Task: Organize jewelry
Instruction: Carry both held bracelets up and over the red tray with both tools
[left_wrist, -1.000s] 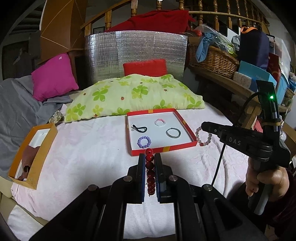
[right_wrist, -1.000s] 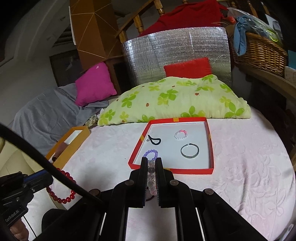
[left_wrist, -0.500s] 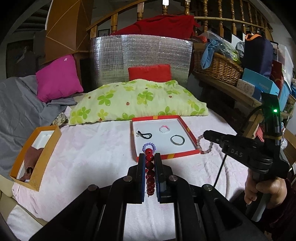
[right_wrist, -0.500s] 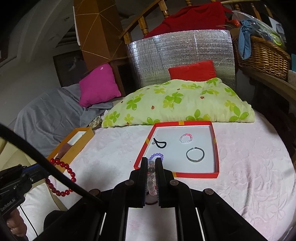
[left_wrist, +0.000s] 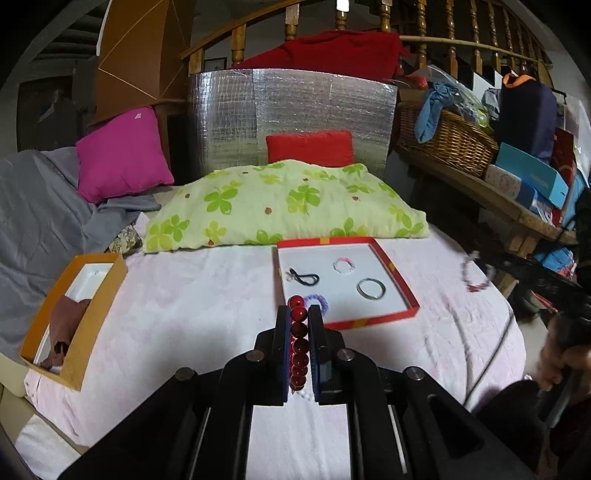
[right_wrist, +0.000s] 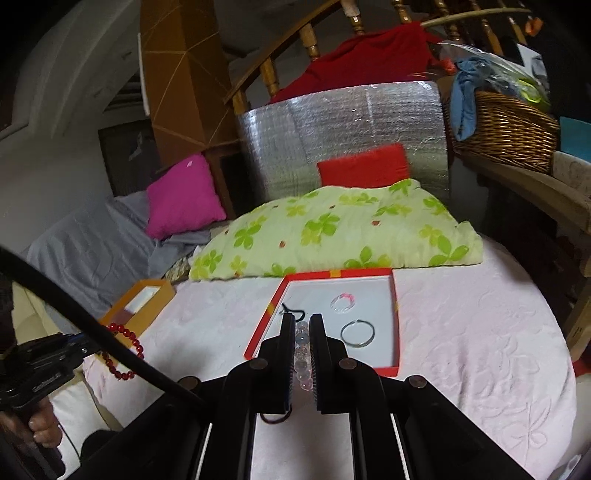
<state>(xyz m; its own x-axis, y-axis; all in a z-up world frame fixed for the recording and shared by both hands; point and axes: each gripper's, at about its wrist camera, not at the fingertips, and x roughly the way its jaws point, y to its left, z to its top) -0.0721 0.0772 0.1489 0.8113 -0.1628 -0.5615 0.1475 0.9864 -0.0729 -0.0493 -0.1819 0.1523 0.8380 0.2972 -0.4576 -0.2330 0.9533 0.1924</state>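
My left gripper (left_wrist: 298, 314) is shut on a dark red bead bracelet (left_wrist: 298, 343), held above the pink tablecloth just short of the red-rimmed tray (left_wrist: 402, 286). My right gripper (right_wrist: 302, 321) is shut on a pale clear-bead bracelet (right_wrist: 302, 354) over the tray's near left corner (right_wrist: 255, 347). The tray holds a black cord loop (left_wrist: 304, 277), a pink-white bead ring (left_wrist: 343, 265), a grey bangle (left_wrist: 371, 288) and a purple bead bracelet (left_wrist: 317, 301). The red bracelet also shows at left in the right wrist view (right_wrist: 123, 350).
An orange box (left_wrist: 83, 325) with a brown cloth stands at the table's left edge. A green clover pillow (left_wrist: 284, 205) lies behind the tray. A wicker basket (left_wrist: 447, 142) and boxes sit on a shelf at right. A black cable (right_wrist: 92, 325) crosses the right wrist view.
Both grippers have drawn back and risen a little from the tray, each still holding its bracelet. The right gripper is moving fast and shows blurred in the left view.
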